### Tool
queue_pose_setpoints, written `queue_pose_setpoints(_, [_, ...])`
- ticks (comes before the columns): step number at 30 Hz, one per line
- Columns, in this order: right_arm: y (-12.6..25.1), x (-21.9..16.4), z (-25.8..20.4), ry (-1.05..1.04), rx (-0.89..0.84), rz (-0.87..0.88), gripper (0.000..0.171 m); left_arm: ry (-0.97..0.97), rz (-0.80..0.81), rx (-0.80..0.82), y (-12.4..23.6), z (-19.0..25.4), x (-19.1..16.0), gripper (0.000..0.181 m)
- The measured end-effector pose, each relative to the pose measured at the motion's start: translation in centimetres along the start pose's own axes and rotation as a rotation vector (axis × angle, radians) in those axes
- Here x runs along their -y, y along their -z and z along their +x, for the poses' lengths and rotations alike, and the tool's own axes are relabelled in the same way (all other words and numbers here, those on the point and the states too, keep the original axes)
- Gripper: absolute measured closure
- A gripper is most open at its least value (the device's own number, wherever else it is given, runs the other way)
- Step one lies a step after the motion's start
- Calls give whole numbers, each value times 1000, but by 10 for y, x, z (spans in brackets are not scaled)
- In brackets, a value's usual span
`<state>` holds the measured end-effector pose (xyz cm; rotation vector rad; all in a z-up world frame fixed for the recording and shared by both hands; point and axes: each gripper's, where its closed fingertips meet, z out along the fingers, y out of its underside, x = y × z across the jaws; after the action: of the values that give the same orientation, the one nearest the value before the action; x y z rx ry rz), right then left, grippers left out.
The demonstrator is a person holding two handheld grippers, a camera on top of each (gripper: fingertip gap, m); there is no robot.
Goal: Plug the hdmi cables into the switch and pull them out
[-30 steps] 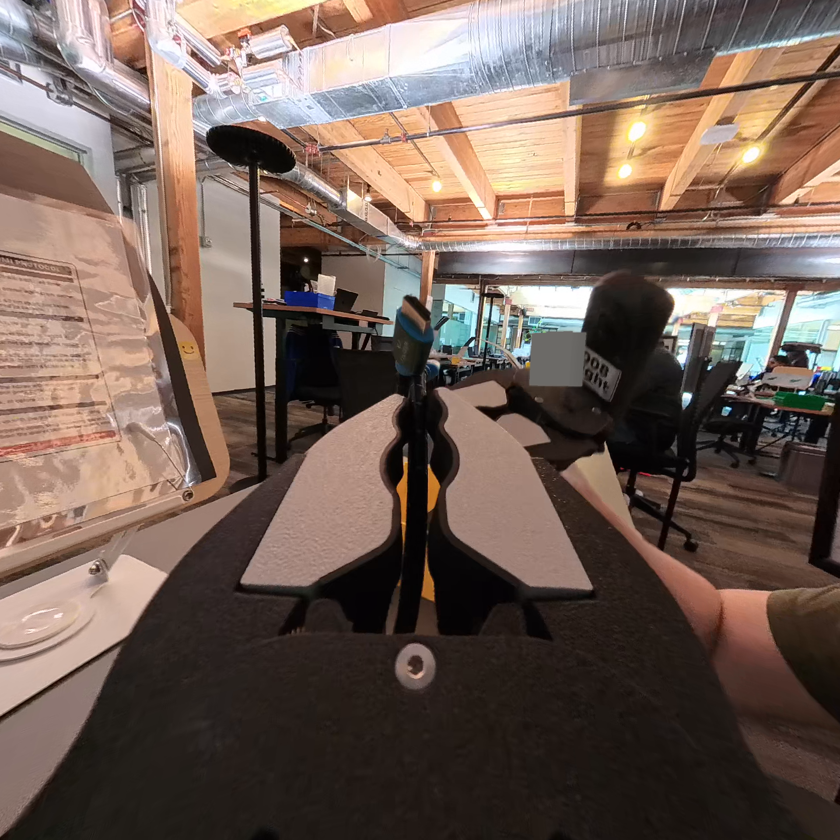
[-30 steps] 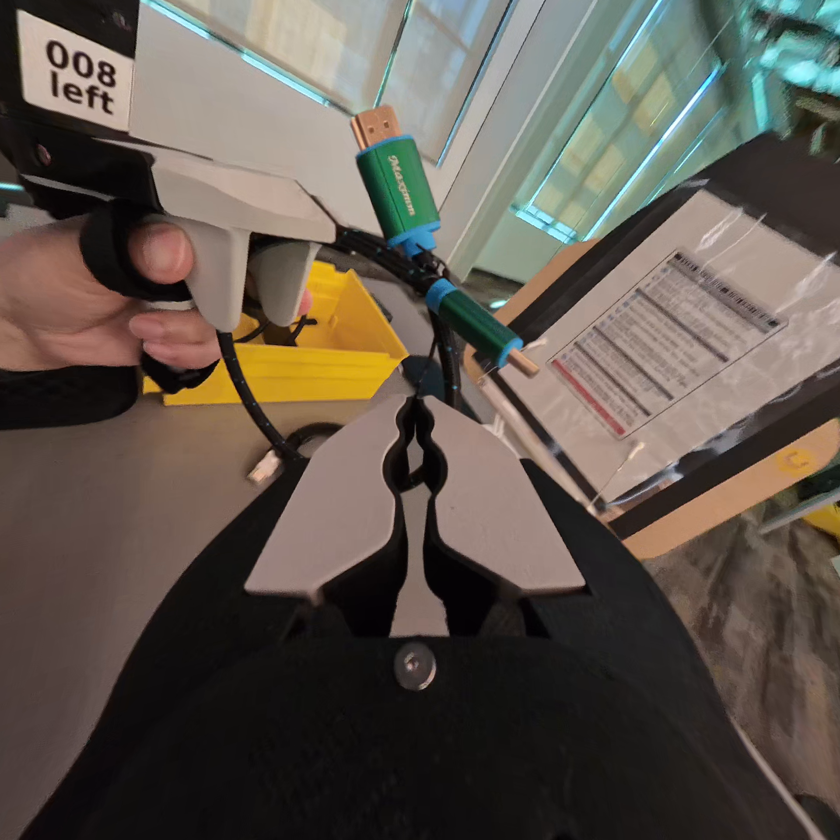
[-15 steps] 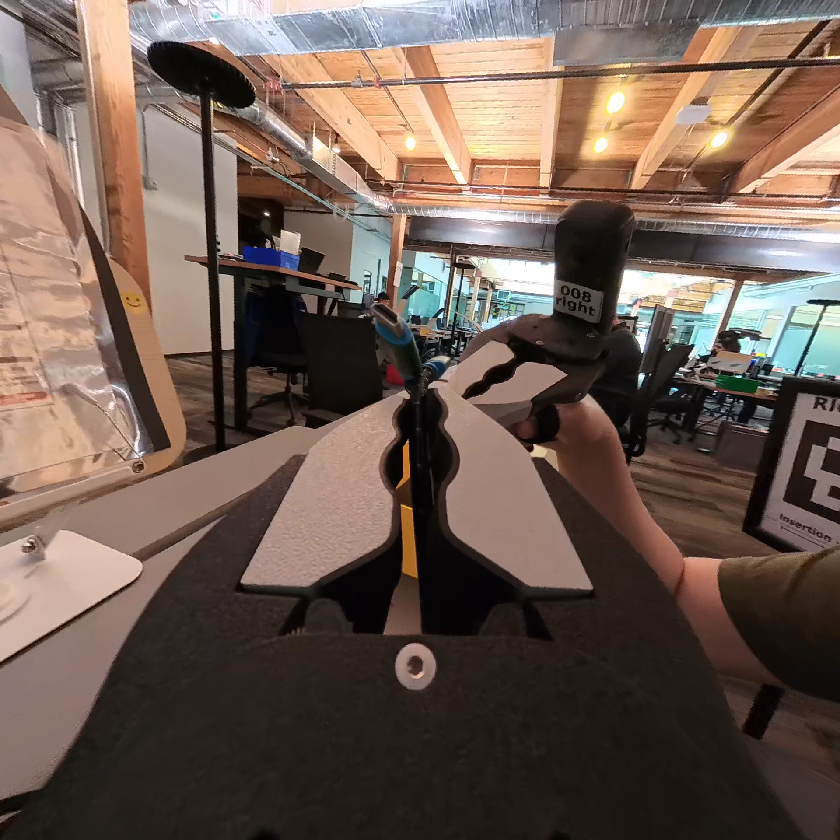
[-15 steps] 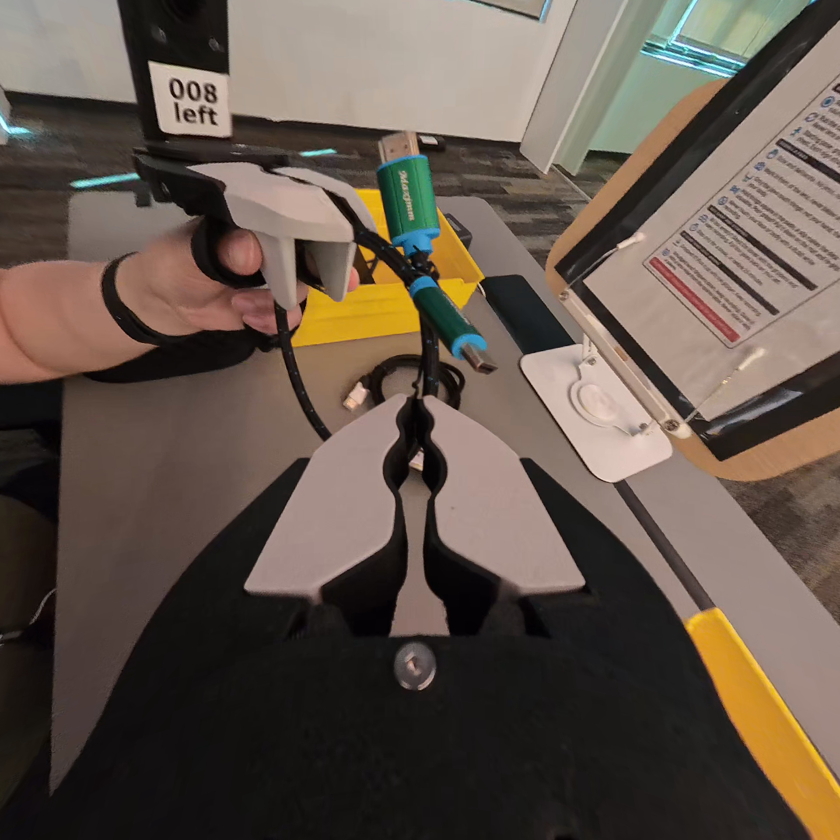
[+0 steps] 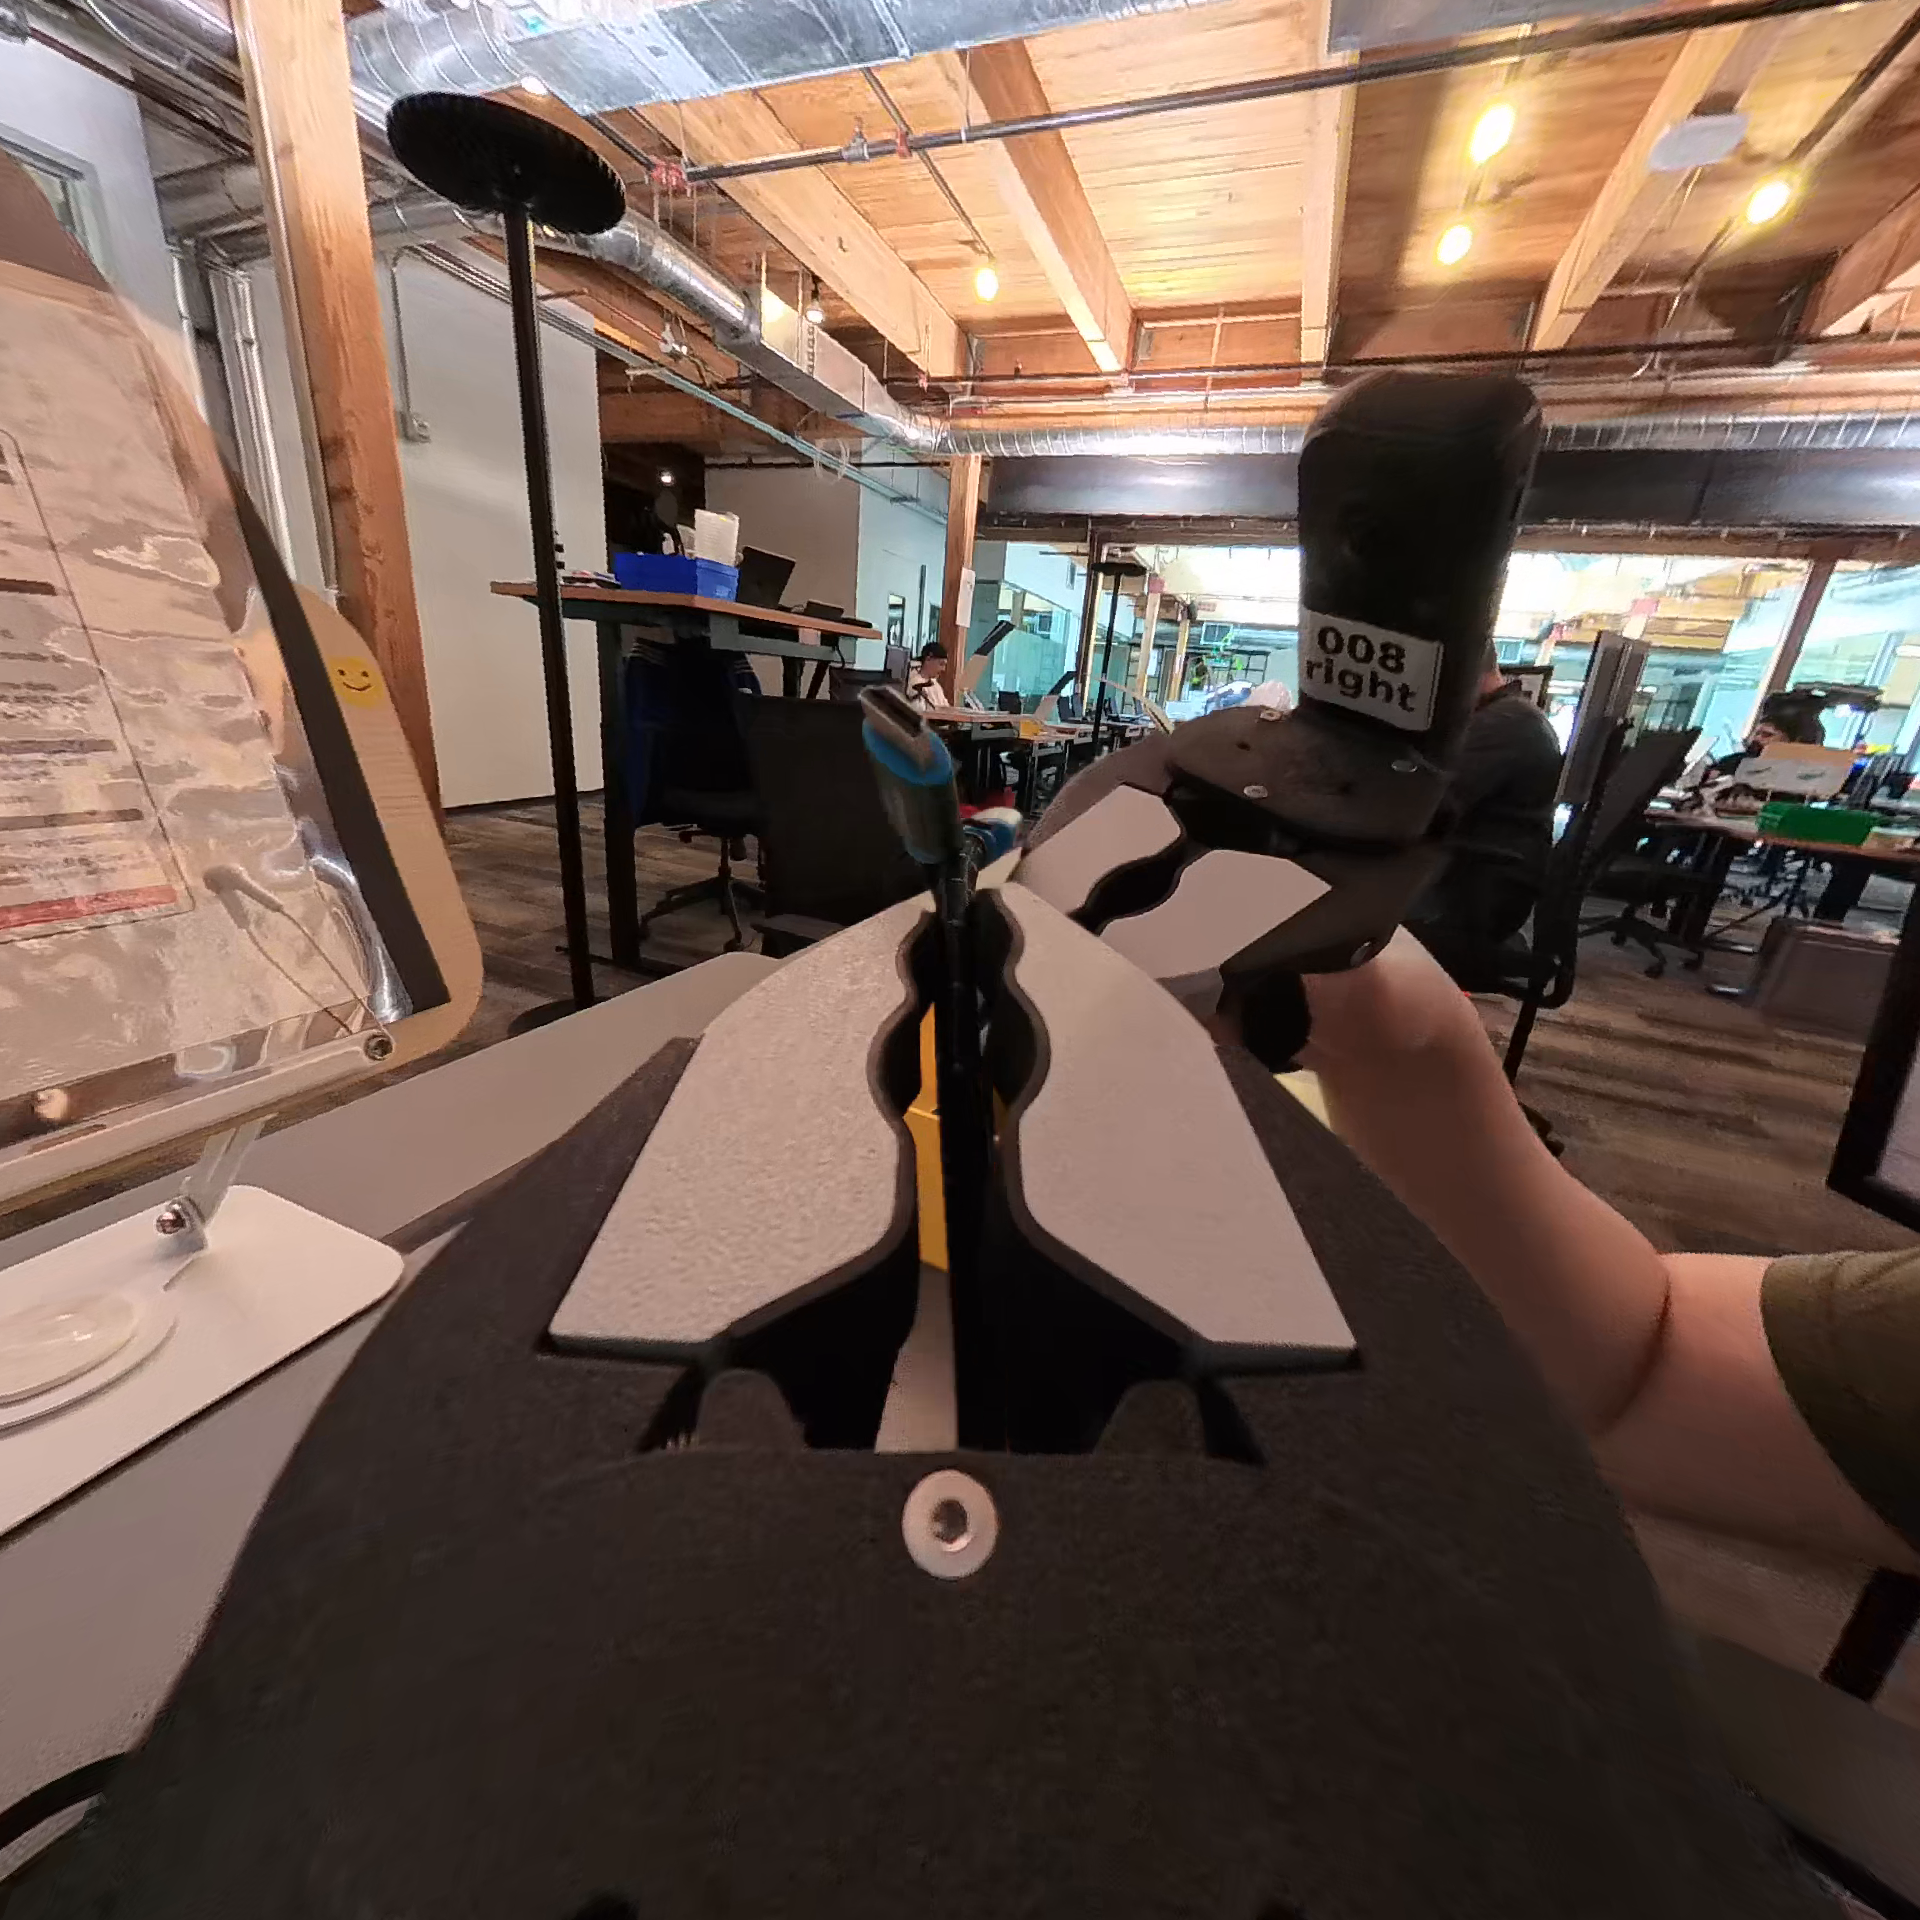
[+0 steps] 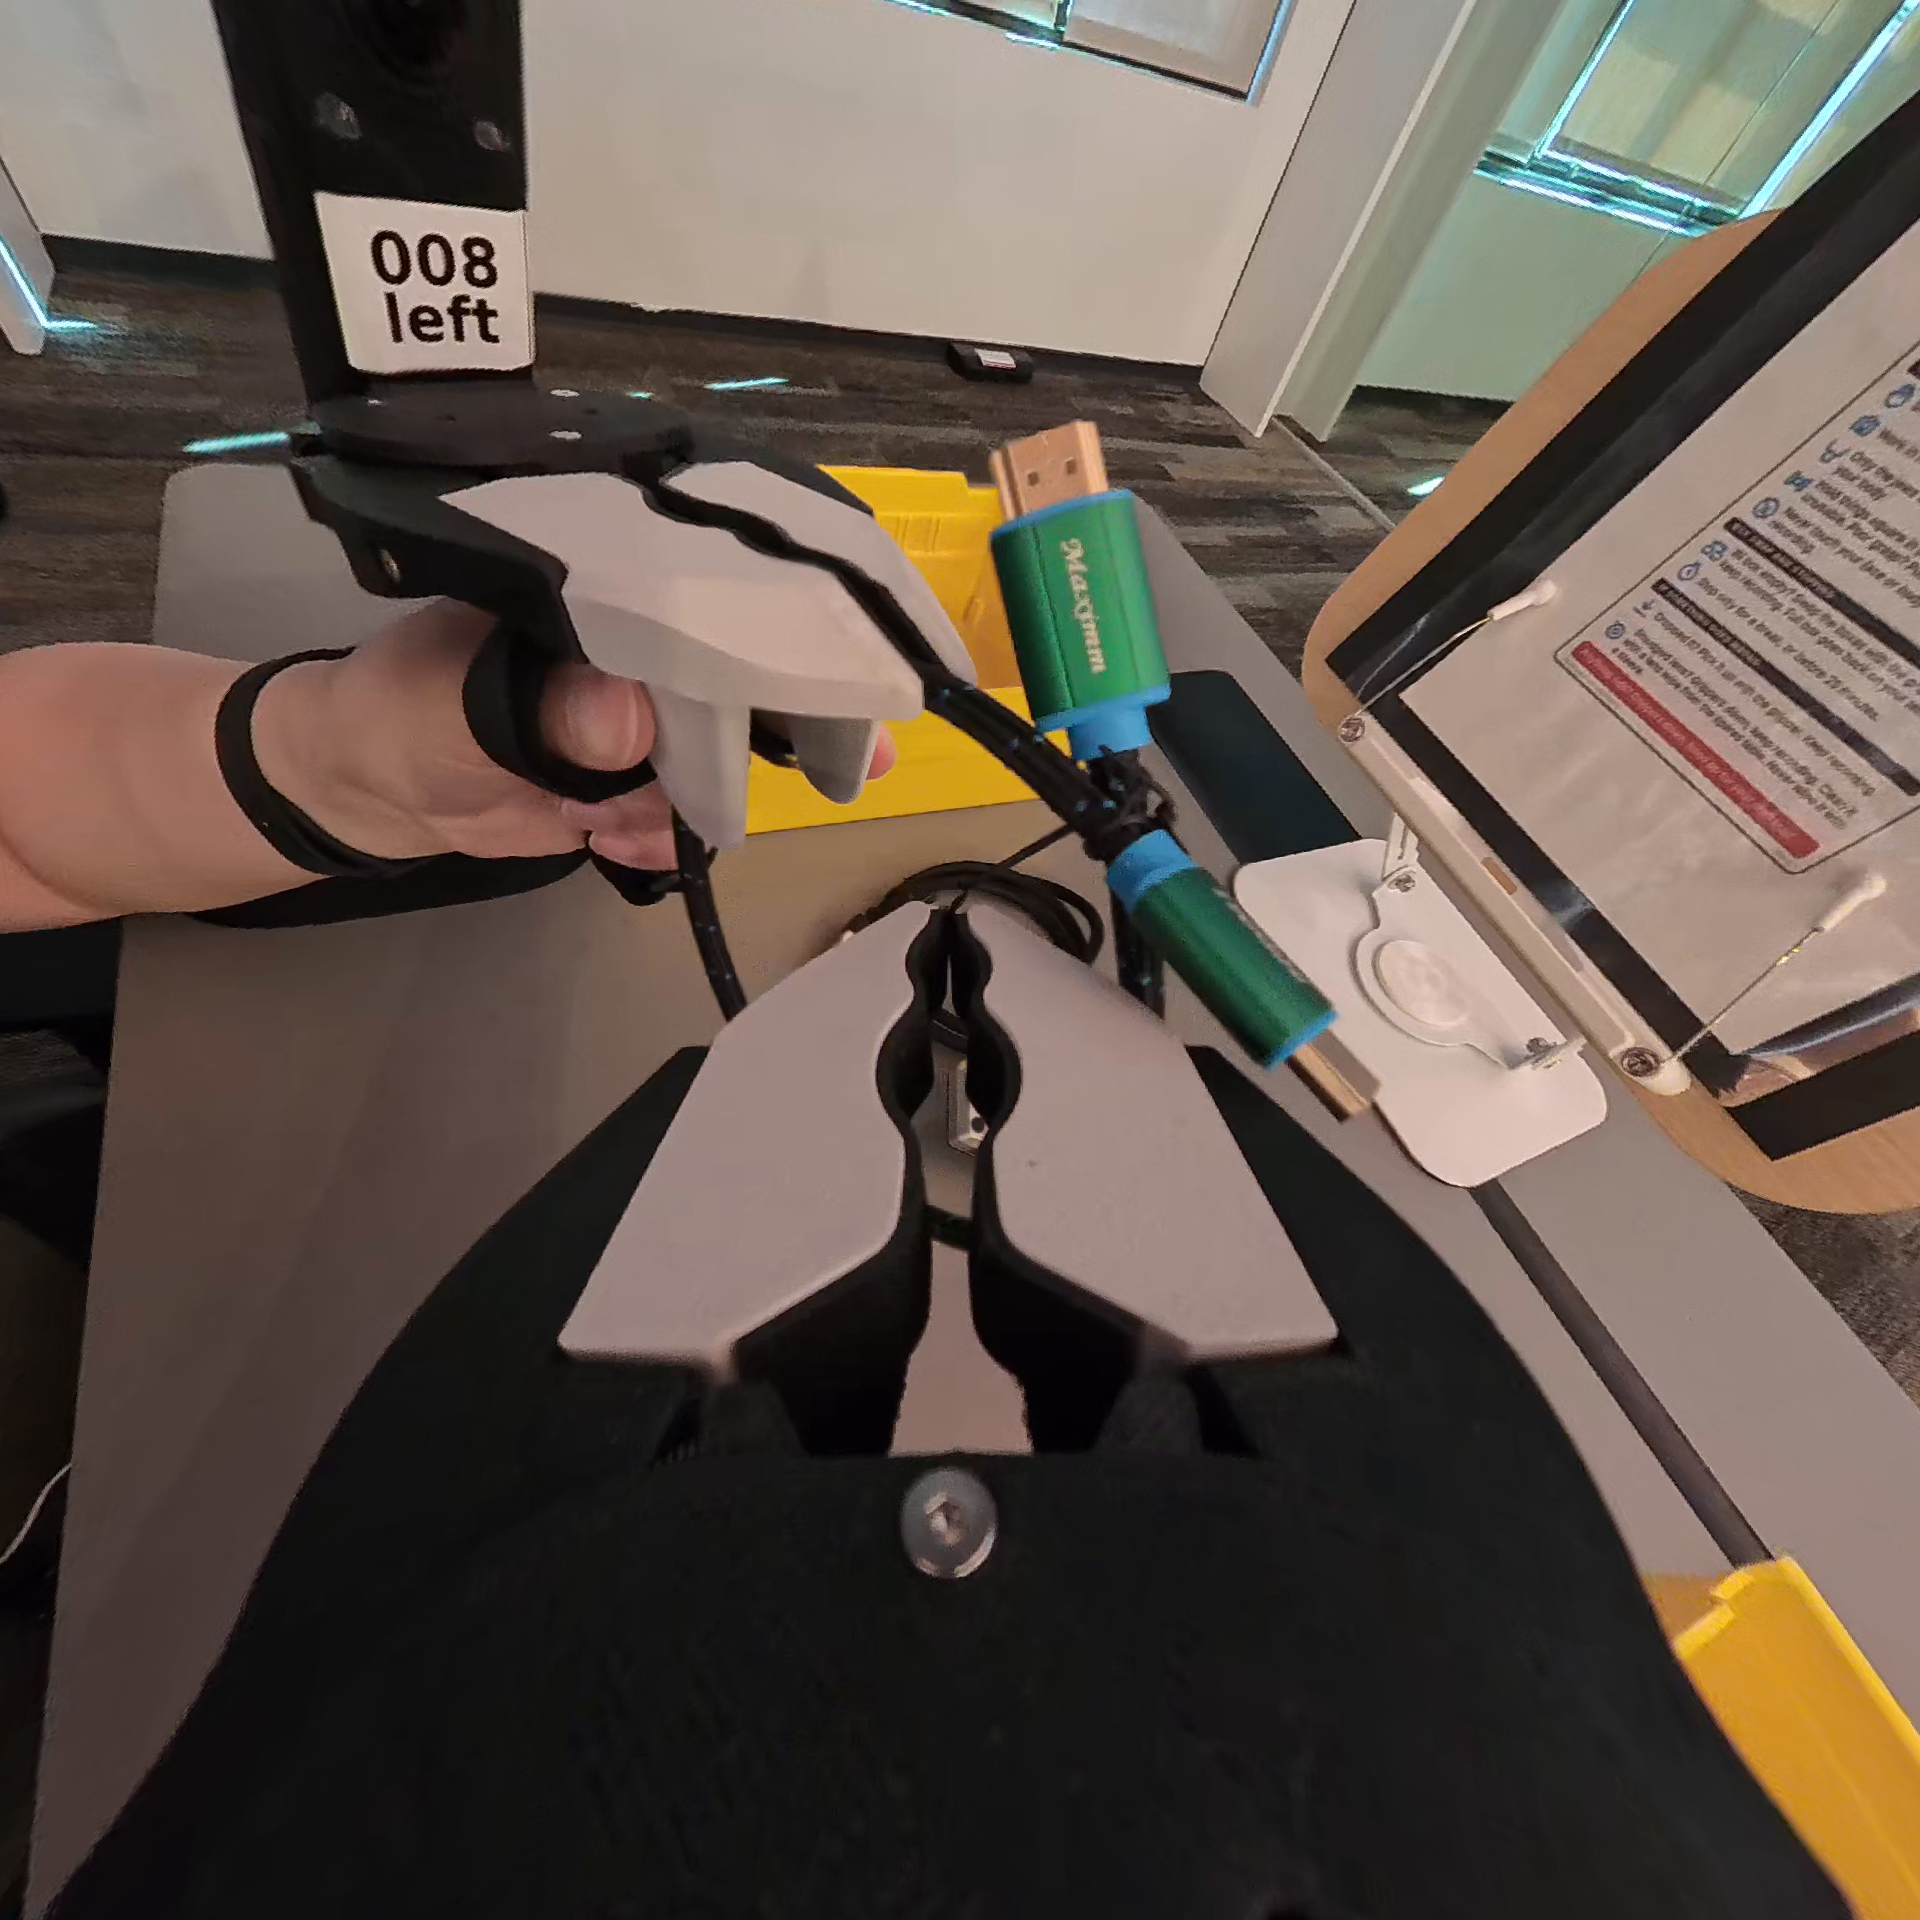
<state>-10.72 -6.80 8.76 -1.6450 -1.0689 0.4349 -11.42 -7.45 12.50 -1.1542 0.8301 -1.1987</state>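
Observation:
My left gripper (image 5: 961,904) is shut on a black braided HDMI cable (image 5: 961,1039), held above the grey table (image 6: 364,1143). One plug (image 5: 909,769) sticks up past its fingertips. In the right wrist view the left gripper (image 6: 914,675) holds the cable (image 6: 1008,738) just behind two green plugs with blue collars, tied together: one (image 6: 1081,613) points up, the other (image 6: 1216,956) points down to the right. My right gripper (image 6: 951,914) is shut, a little in front of and below the plugs; it also shows in the left wrist view (image 5: 1023,862). A dark flat box (image 6: 1236,758), possibly the switch, lies beyond the plugs.
A yellow bin (image 6: 904,790) stands behind the left gripper, another (image 6: 1818,1714) at the near right. A sign stand on a white base (image 6: 1434,997) is at the table's right edge. A coil of thin black cable (image 6: 1039,904) lies just past my right fingertips. Left and right tips are no more than a few centimetres apart.
The right wrist view has tipped down towards the table and come closer to the left gripper and the plugs. The left gripper has kept hold of the cable, and the plug now leans left.

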Motion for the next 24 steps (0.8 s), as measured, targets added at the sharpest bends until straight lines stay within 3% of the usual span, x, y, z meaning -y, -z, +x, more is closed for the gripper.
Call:
queue_pose_setpoints(8, [-1,23,16,39,-233,134,170,27,-11,2,-2,0,-3,174])
queue_pose_setpoints(11, [-5,15,19,-20,-253,93,171,45,-1,-16,-2,1,-3,174])
queue_pose_setpoints(17, [-28,-15,-2,-206,17,-61,170,-26,-45,-9,-5,5,-10,174])
queue_pose_setpoints(20, [-27,-26,3,-166,-8,-134,170,4,-11,-9,-3,2,-4,174])
queue_pose_setpoints(24, [-14,-36,-26,-105,197,-232,170,63,58,2,10,-10,17,174])
